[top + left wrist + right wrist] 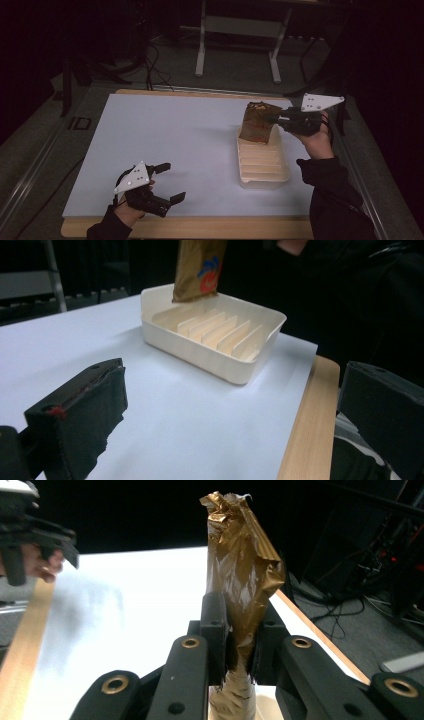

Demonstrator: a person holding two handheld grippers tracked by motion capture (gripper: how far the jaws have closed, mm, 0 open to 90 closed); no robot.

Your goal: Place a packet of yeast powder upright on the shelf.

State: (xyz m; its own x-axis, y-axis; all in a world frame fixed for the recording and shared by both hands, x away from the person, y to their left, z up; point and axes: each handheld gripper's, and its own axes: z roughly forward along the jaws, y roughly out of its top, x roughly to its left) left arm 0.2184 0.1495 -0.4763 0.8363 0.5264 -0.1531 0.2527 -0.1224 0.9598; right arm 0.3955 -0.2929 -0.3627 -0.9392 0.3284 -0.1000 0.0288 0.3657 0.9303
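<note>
A gold foil snack packet [258, 122] with a red and blue mark hangs over the far end of a cream slotted tray [264, 161]. My right gripper [274, 119] is shut on the packet's edge, and the foil [243, 587] is pinched between the two black pads. The packet's lower edge [196, 276] sits just above the tray's rear wall [160, 300]. My left gripper [170, 181] rests low at the near left of the table, jaws wide apart and nothing between them; its two black pads [82, 405] frame the white surface.
The white sheet [170, 135] covers a wooden table whose near edge [200, 226] shows as a light strip. A metal stand's legs [201, 55] and several cables lie on the dark floor behind. A dark sleeve [332, 195] runs along the table's right side.
</note>
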